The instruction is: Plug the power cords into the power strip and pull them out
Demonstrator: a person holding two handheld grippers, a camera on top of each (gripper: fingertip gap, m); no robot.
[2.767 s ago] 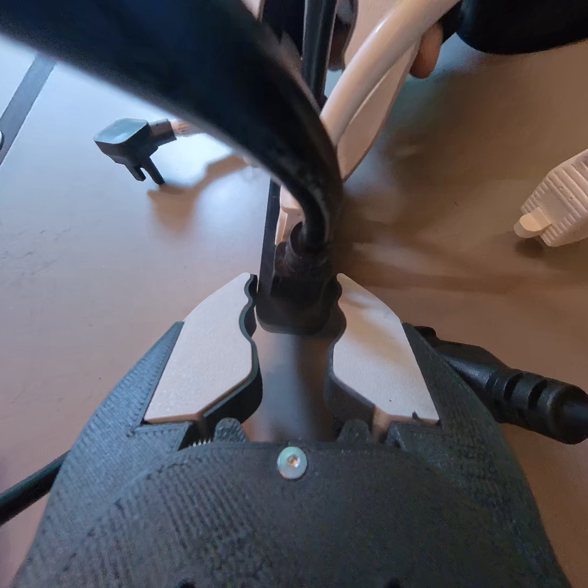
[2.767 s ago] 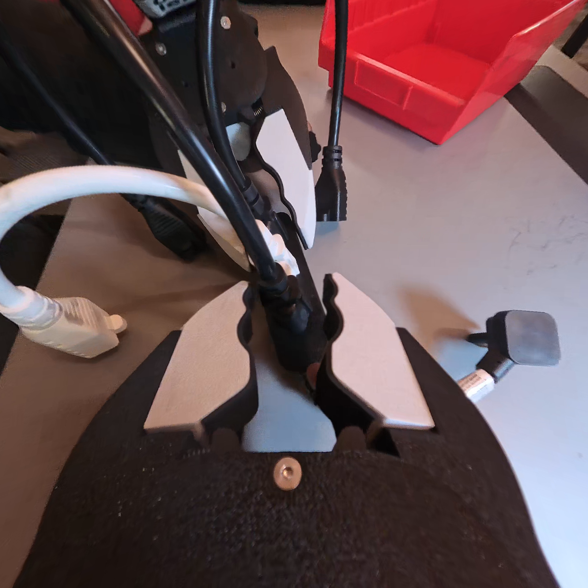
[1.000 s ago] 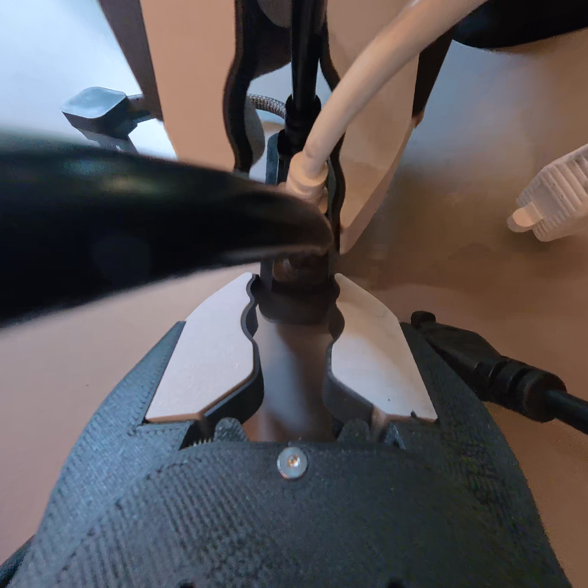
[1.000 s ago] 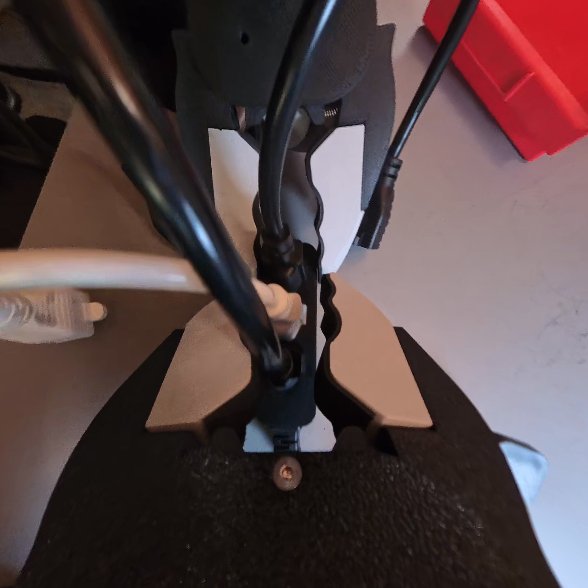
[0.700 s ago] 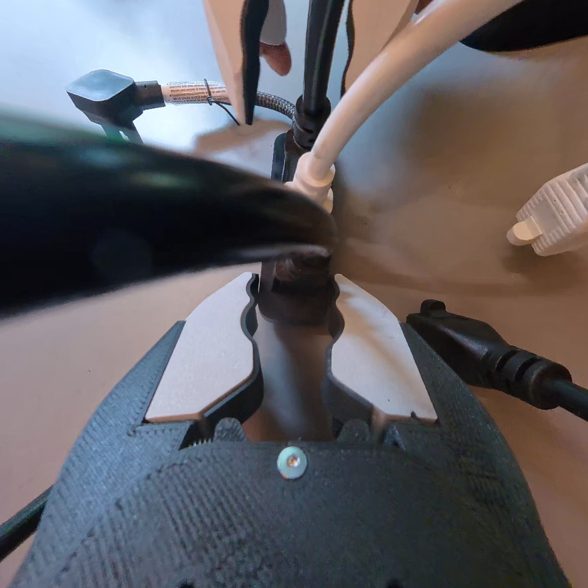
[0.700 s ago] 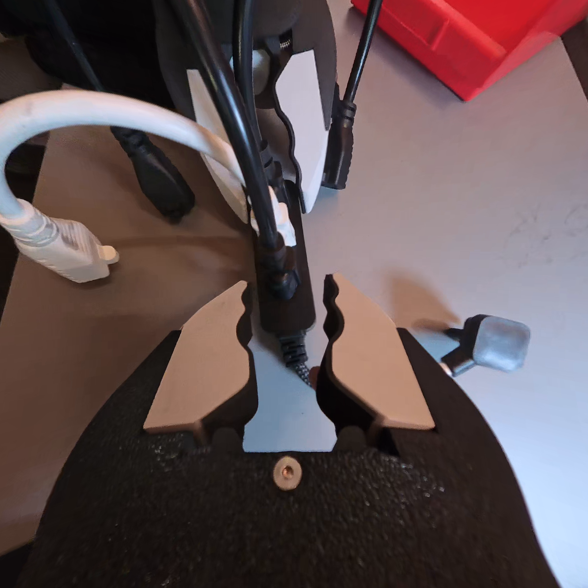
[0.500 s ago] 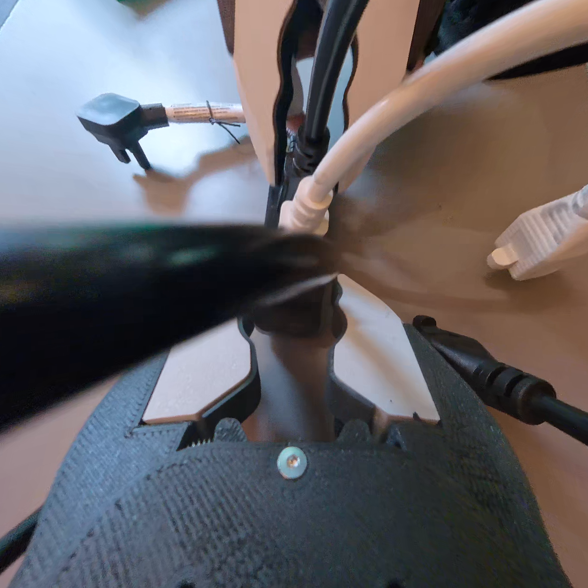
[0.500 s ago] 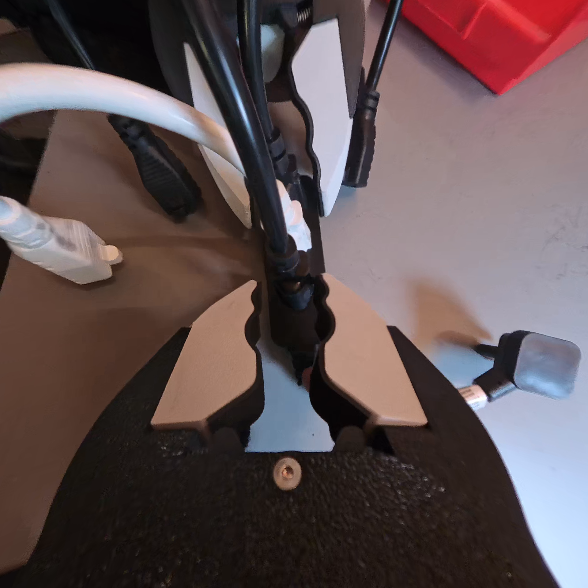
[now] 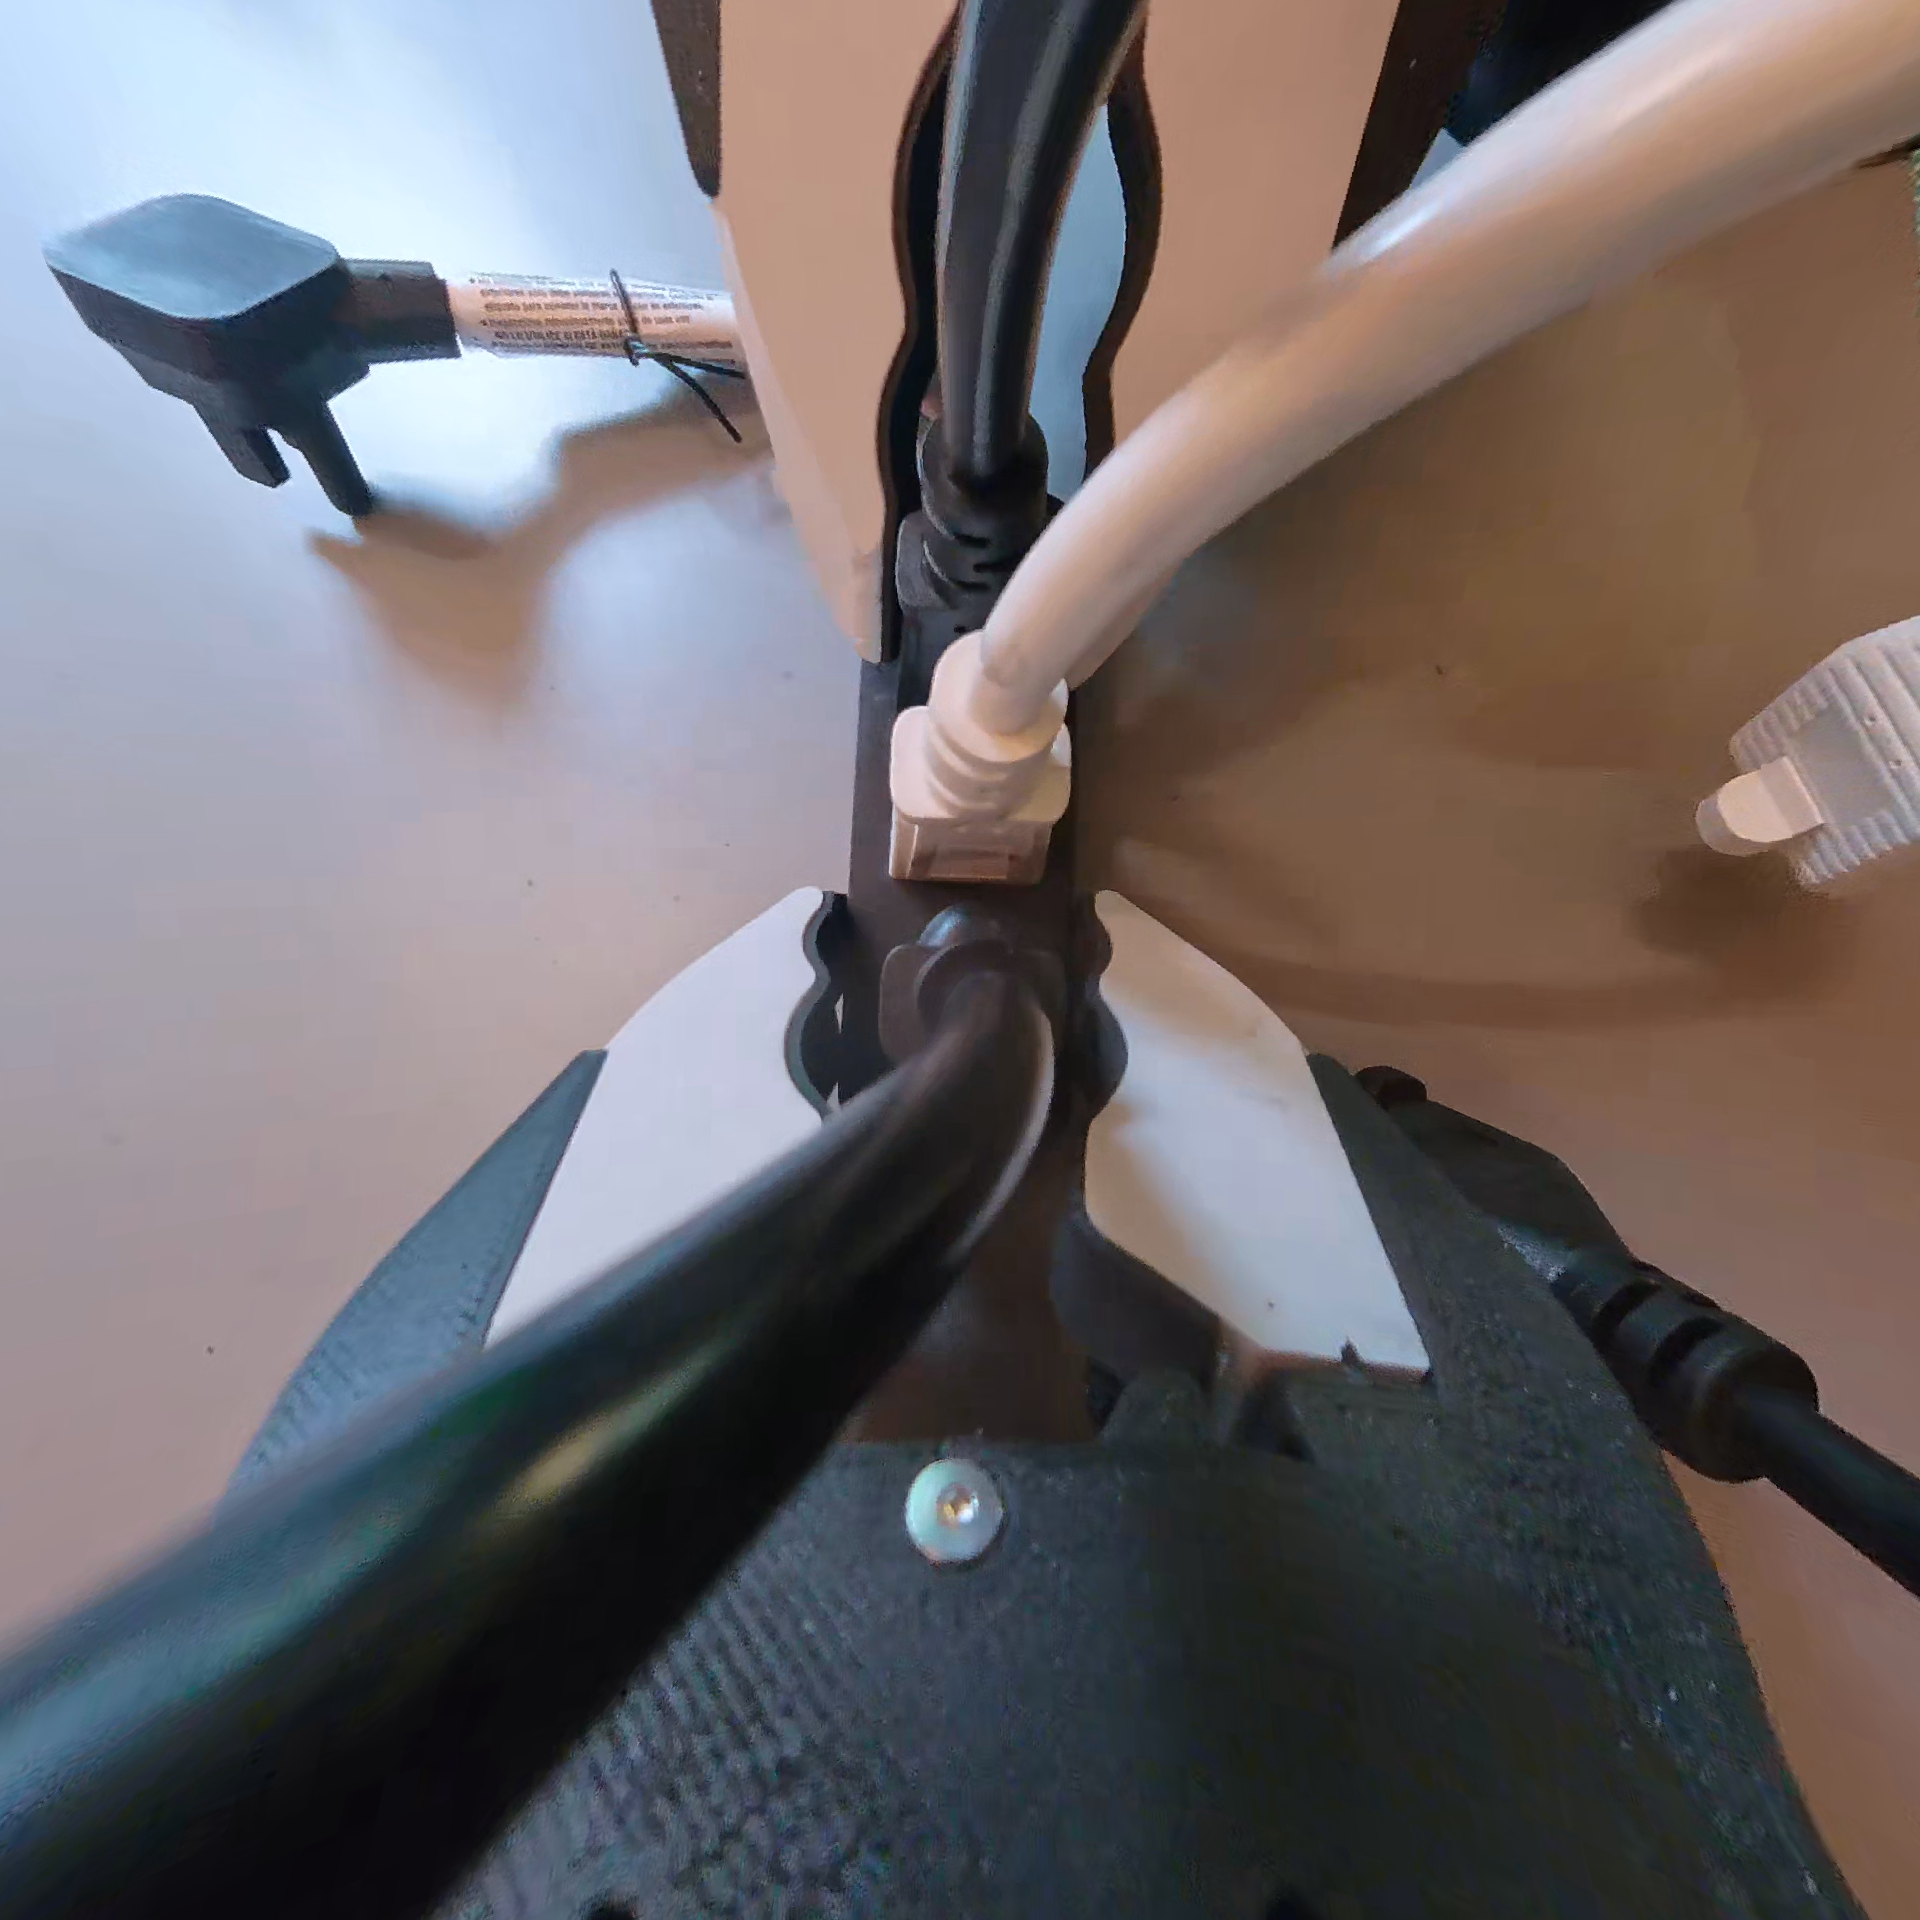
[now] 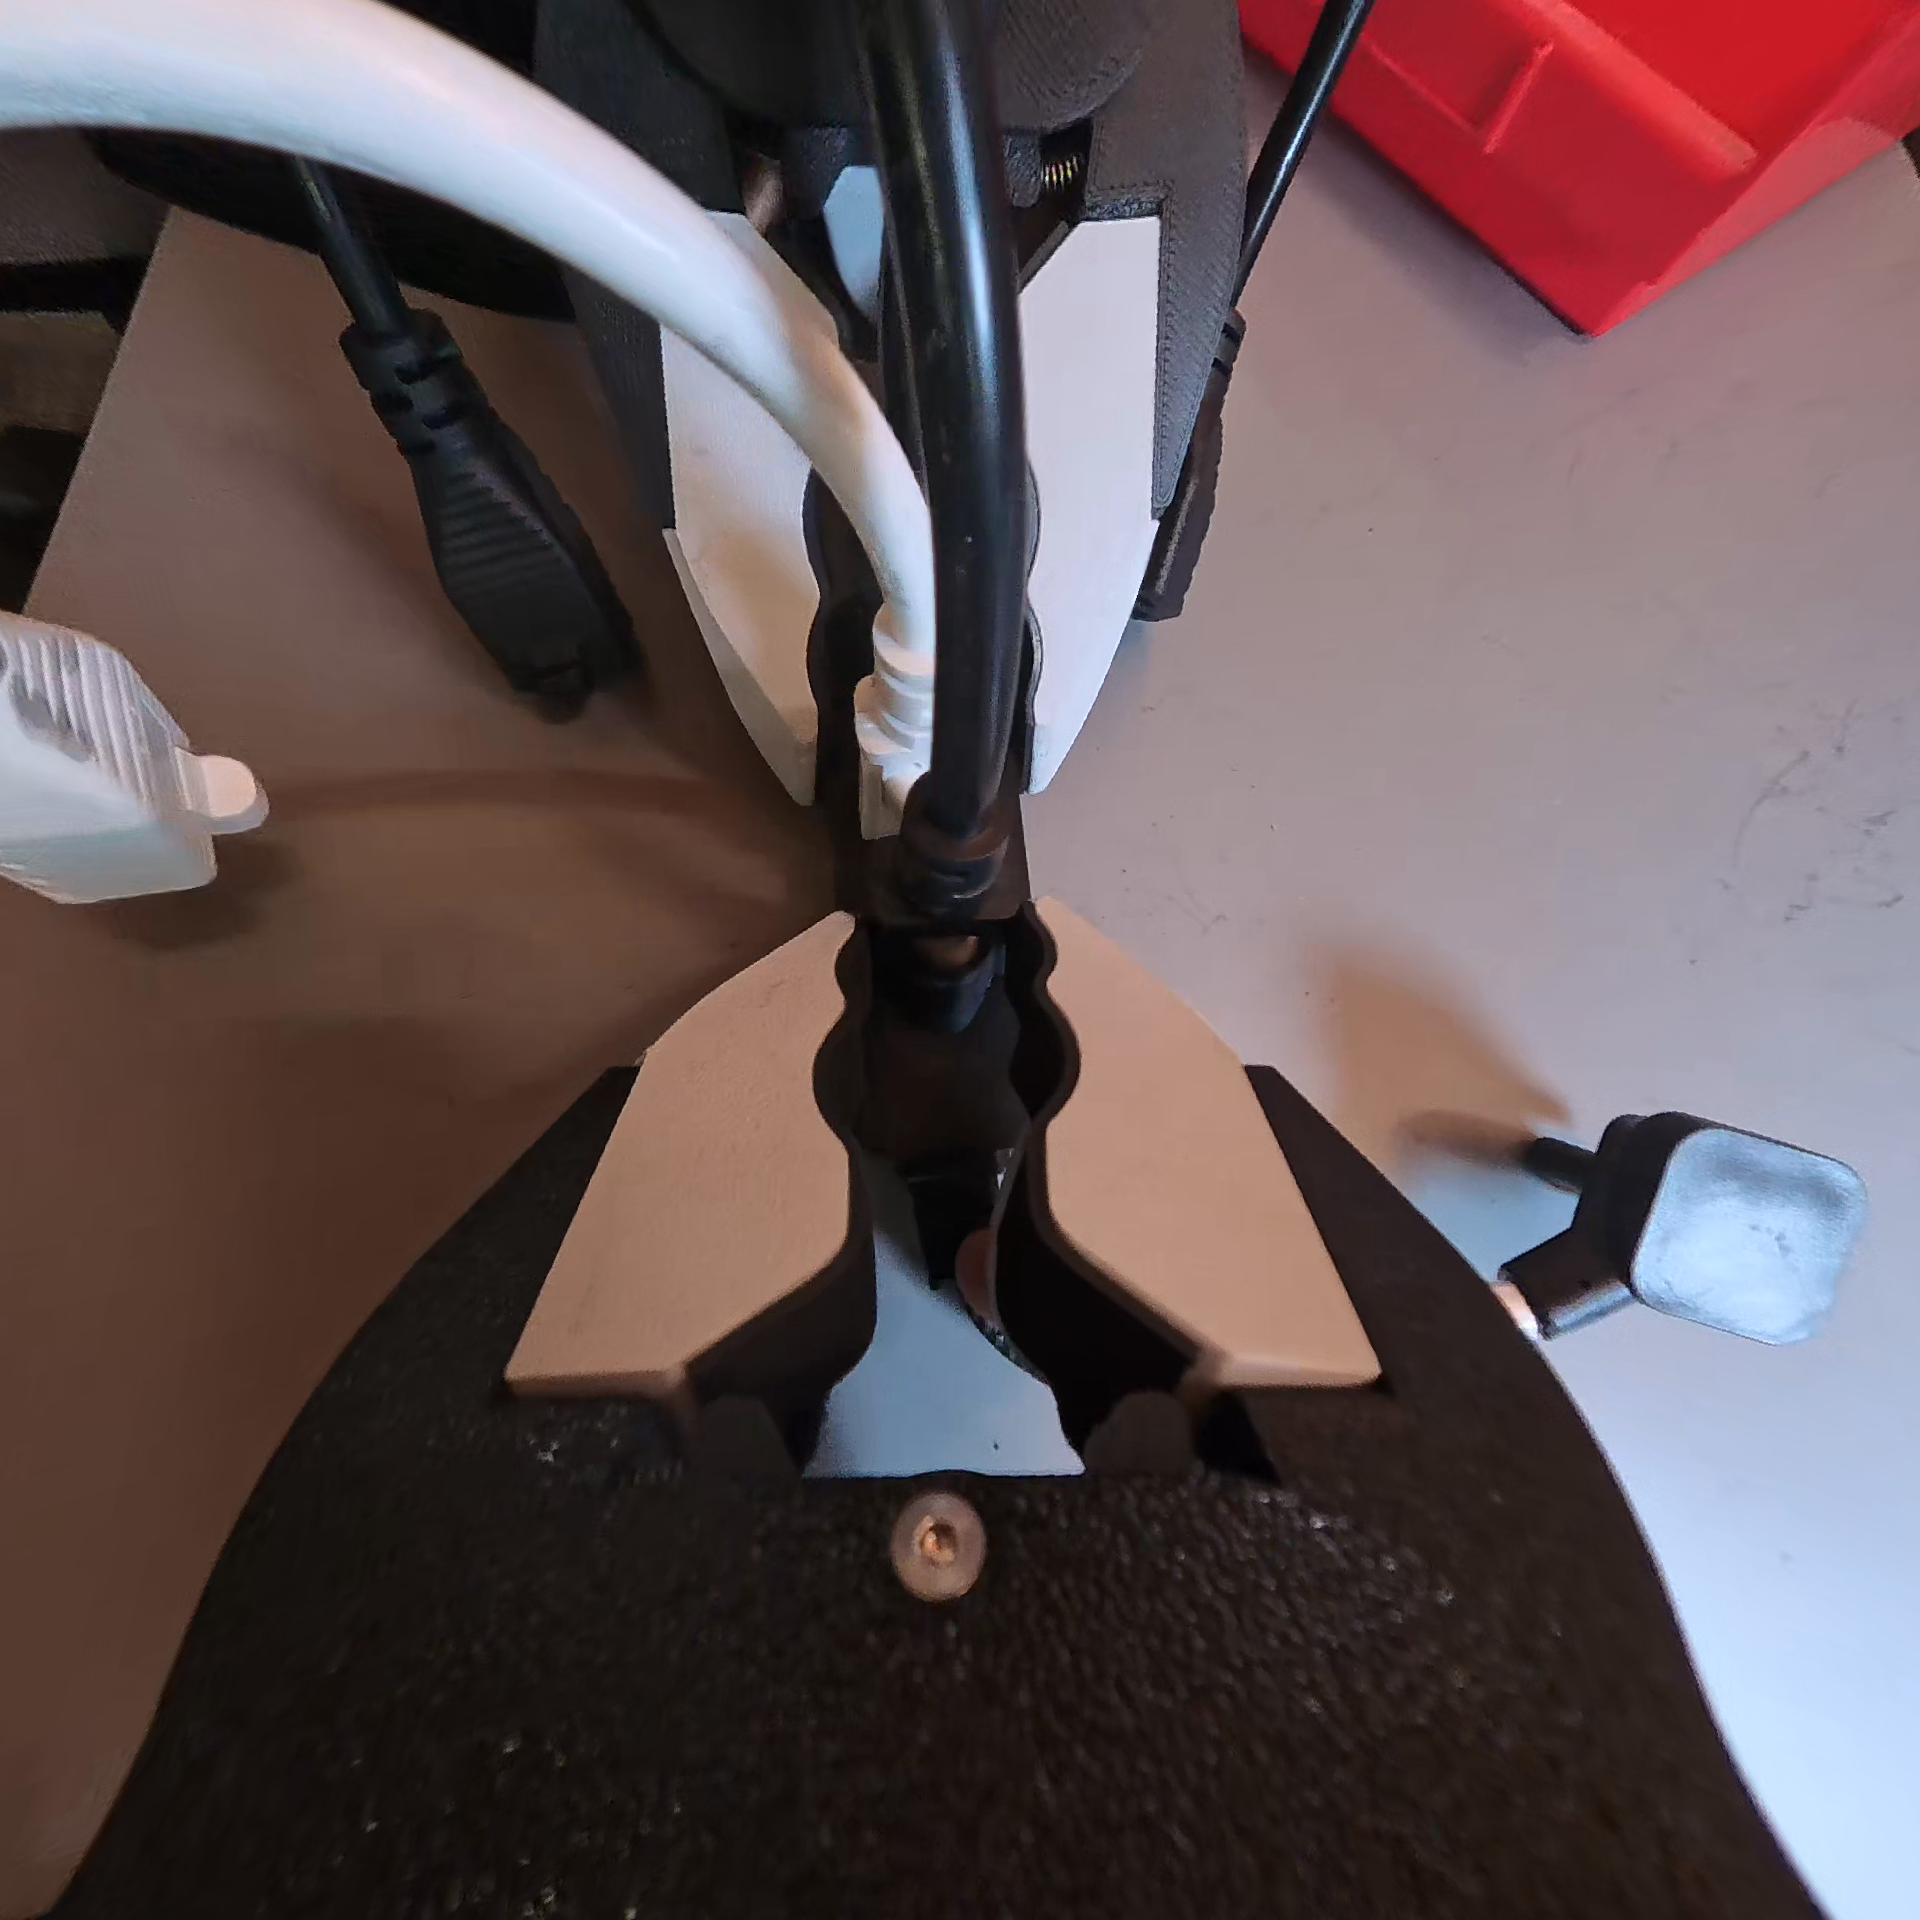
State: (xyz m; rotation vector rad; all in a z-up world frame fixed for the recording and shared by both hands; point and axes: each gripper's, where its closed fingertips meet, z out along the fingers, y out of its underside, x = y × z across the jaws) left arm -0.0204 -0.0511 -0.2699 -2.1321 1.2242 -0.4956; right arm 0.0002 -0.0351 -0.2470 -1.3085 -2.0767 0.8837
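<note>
A narrow black power strip (image 9: pixel 873 748) lies on the table between my two grippers, which face each other. Three cords are plugged into it: a black plug (image 9: pixel 966 987) at the near end in the left wrist view, a white plug (image 9: pixel 977 800) in the middle, and a black plug (image 9: pixel 971 520) at the far end. My left gripper (image 9: pixel 956 925) is shut on the near end of the strip, around the black plug. My right gripper (image 10: pixel 940 920) is shut on the other end of the strip (image 10: pixel 925 1081), just behind the black plug (image 10: pixel 945 852).
The strip's own angled black plug (image 9: pixel 197 301) lies loose on the table and shows in the right wrist view (image 10: pixel 1725 1226). Loose cord ends lie around: a white connector (image 9: pixel 1829 769) and a black connector (image 9: pixel 1662 1361). A red bin (image 10: pixel 1558 125) stands at the back. The gap from one gripper's tips to the other's is roughly 4 cm.
My right gripper's jaws have closed from open onto its end of the strip. The thick black cord has swung down across the left wrist view. My left gripper keeps its hold.
</note>
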